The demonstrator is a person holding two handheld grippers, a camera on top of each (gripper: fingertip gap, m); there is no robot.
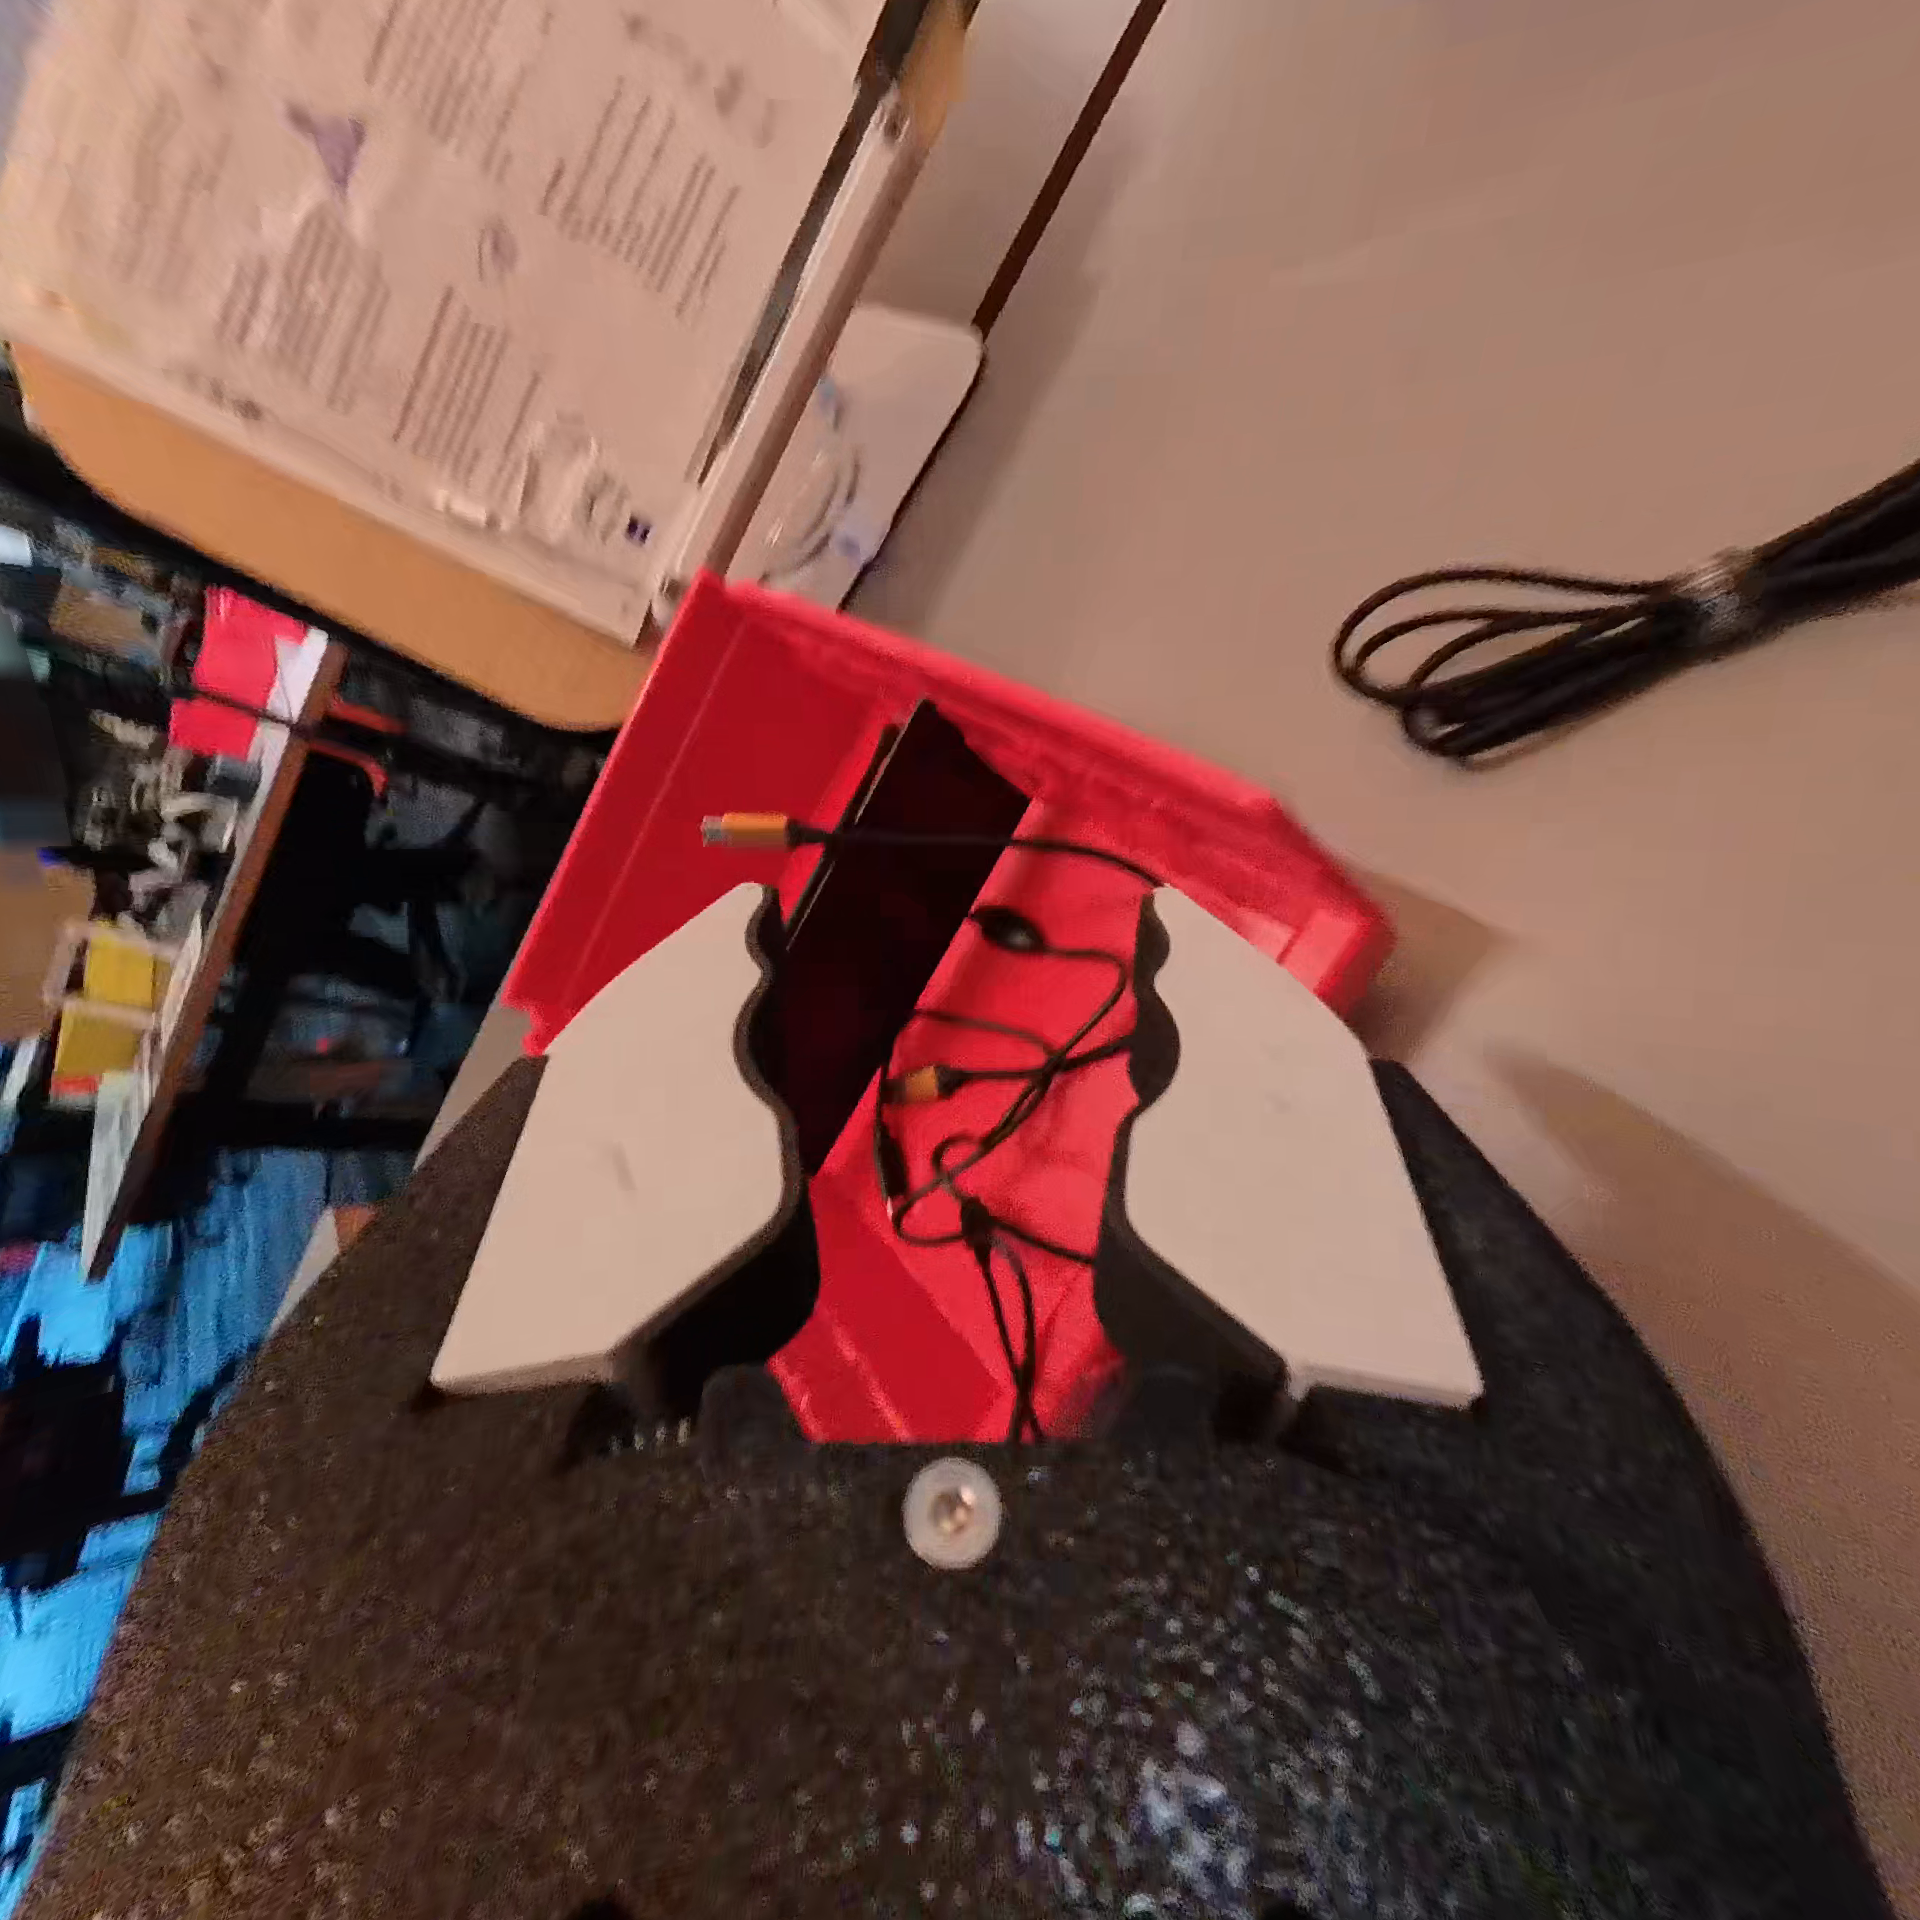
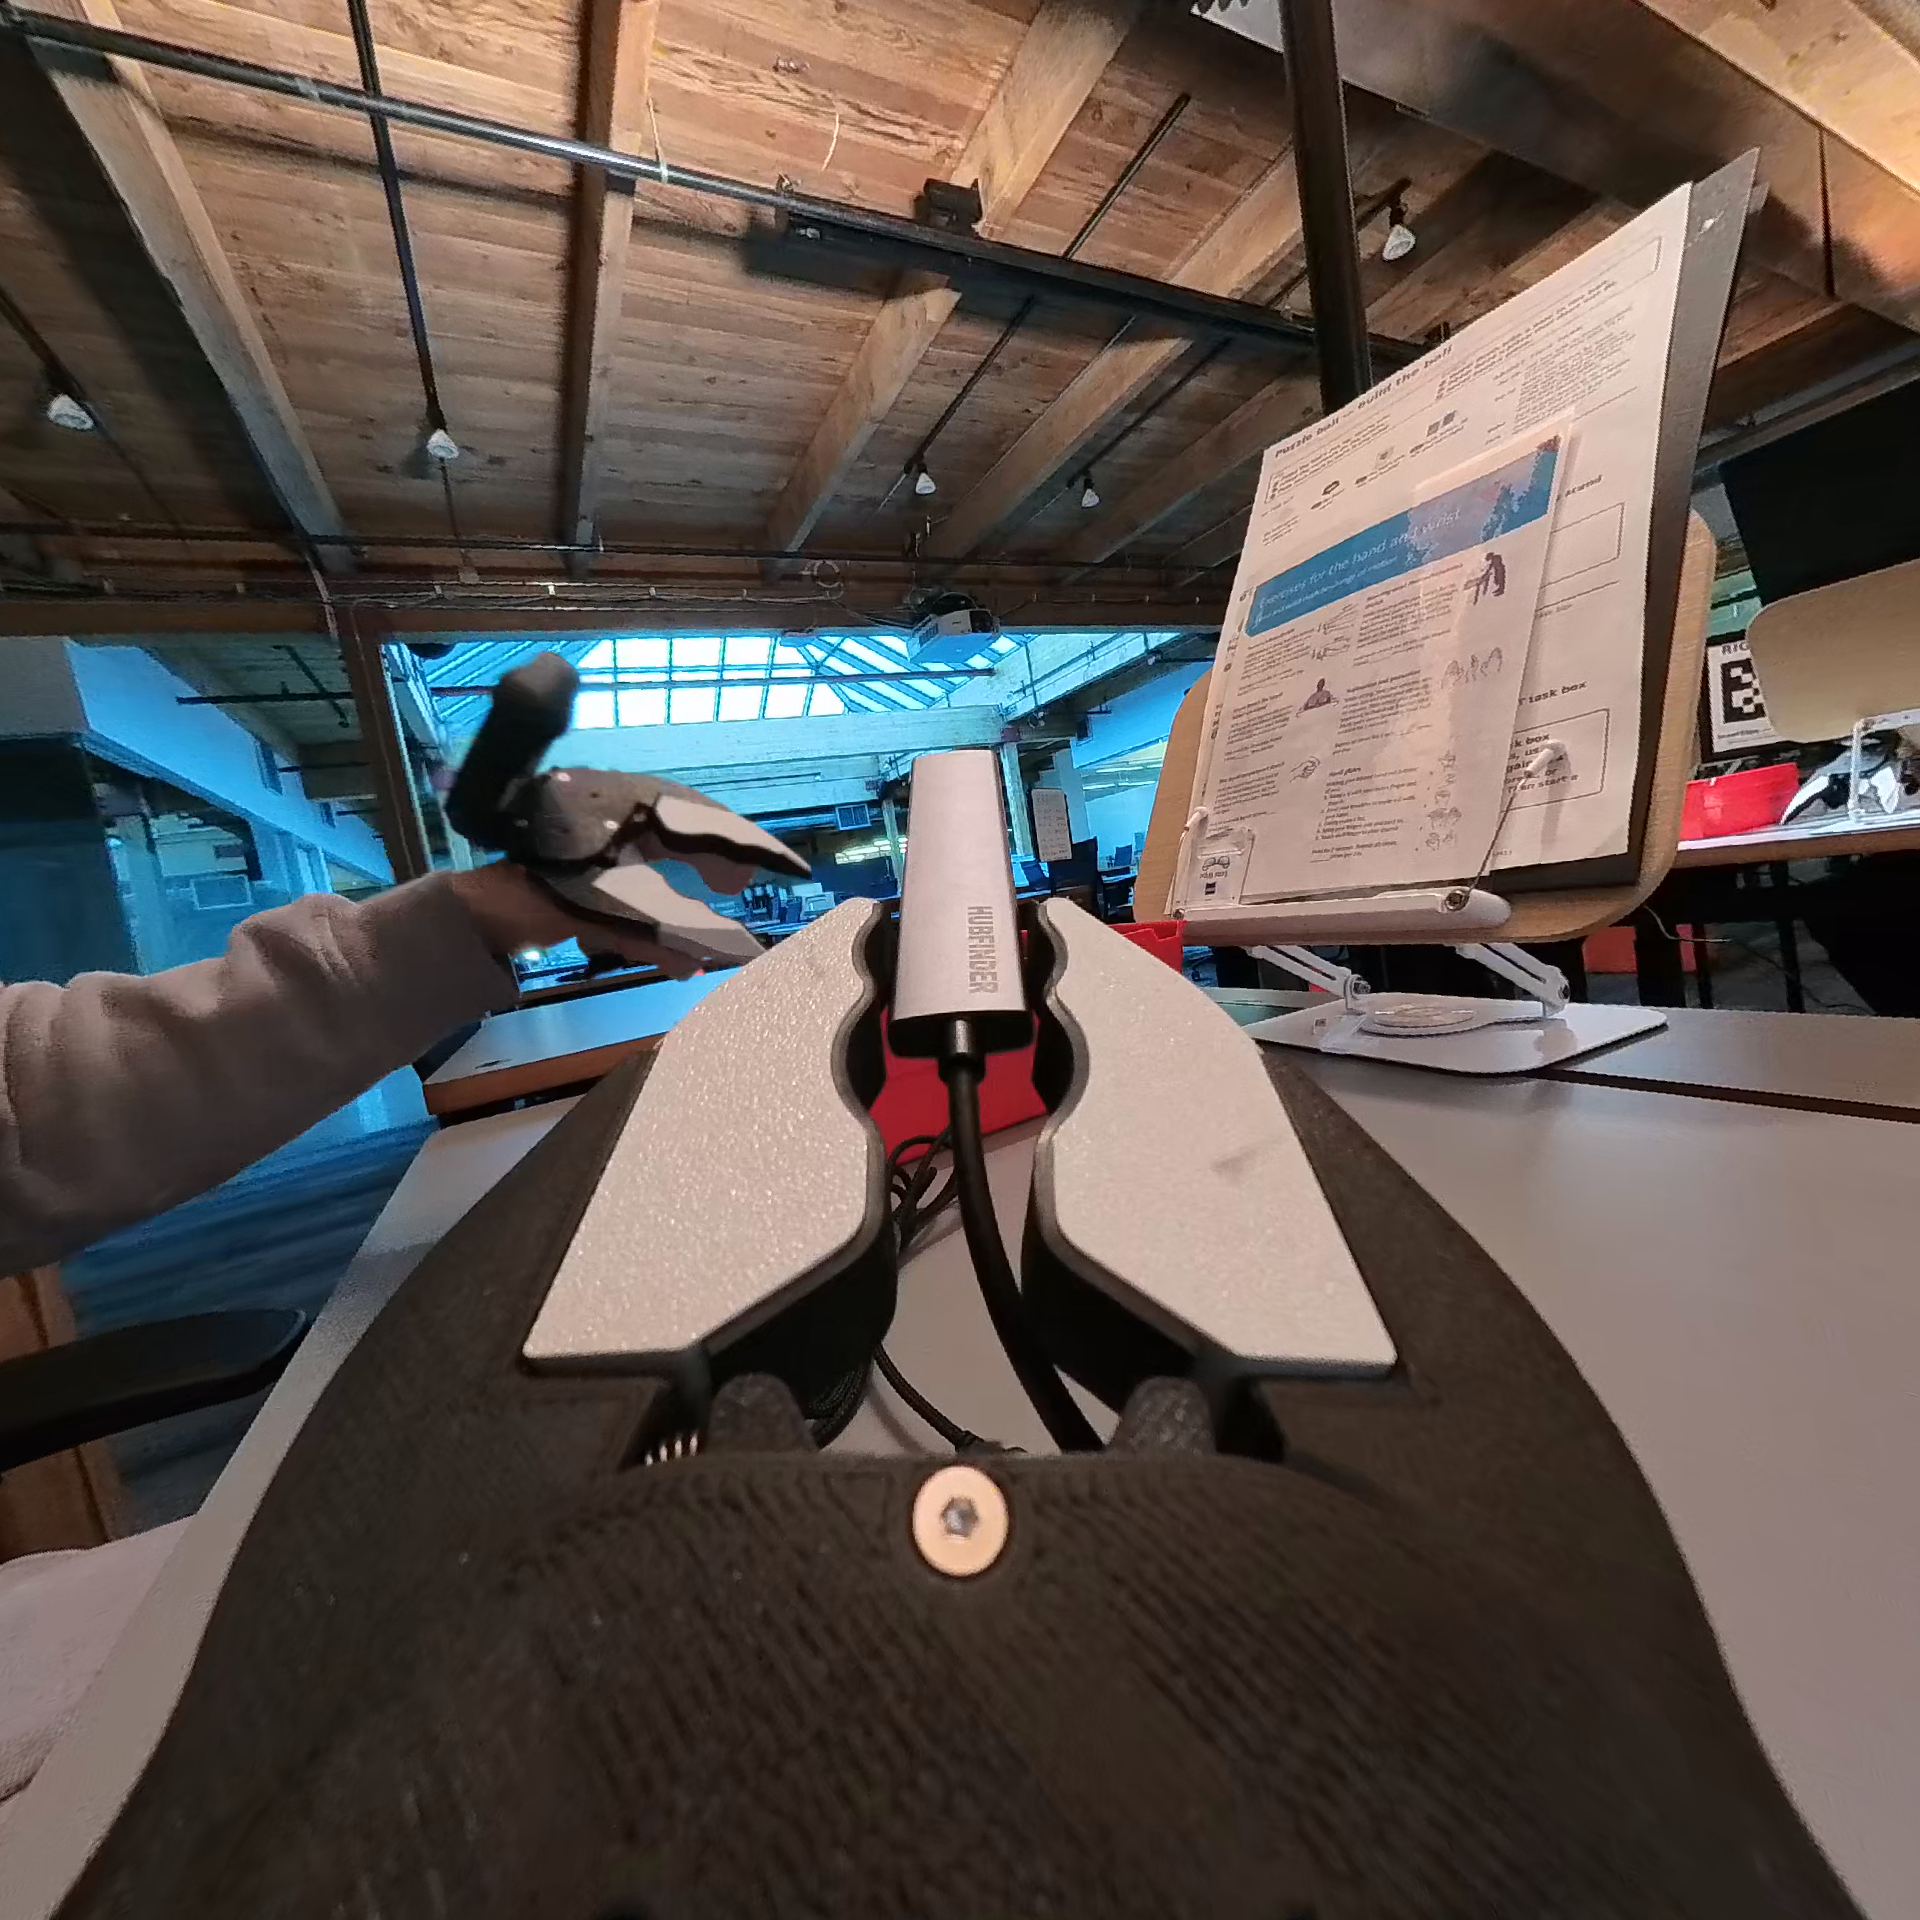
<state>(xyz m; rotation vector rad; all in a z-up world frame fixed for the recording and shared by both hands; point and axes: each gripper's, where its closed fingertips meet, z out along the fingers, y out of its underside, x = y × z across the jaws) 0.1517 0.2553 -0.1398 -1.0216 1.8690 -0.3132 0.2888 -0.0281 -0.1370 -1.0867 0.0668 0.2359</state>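
The right gripper (image 2: 958, 914) was closed on a slim silver hub (image 2: 951, 894), its fingers pressed against both long sides so that the hub stood upright between them, with a thick black lead (image 2: 977, 1195) running from the hub's lower end down between the fingers toward the grey table (image 2: 1558, 1247). Directly behind the hub sat the red bin (image 2: 966, 1101). The left gripper (image 1: 951, 904) hung over that bin (image 1: 1143, 769) with its fingers spread wide and nothing between them. Inside the bin a dark flat slab (image 1: 883, 935) leaned on edge, and beside it lay a loose tangle of thin black cable (image 1: 1039, 1039) with orange plugs, one plug (image 1: 748, 831) reaching toward the bin's wall. The left view was blurred, so whether the fingertips touched the bin's rim cannot be told. Well apart from the bin on the table lay a bundled black cord (image 1: 1538, 665). Just beyond the bin stood a document stand (image 2: 1434, 665) bearing printed sheets. A person's grey sleeve (image 2: 208, 1039) reached in toward the bin, carrying the left gripper.
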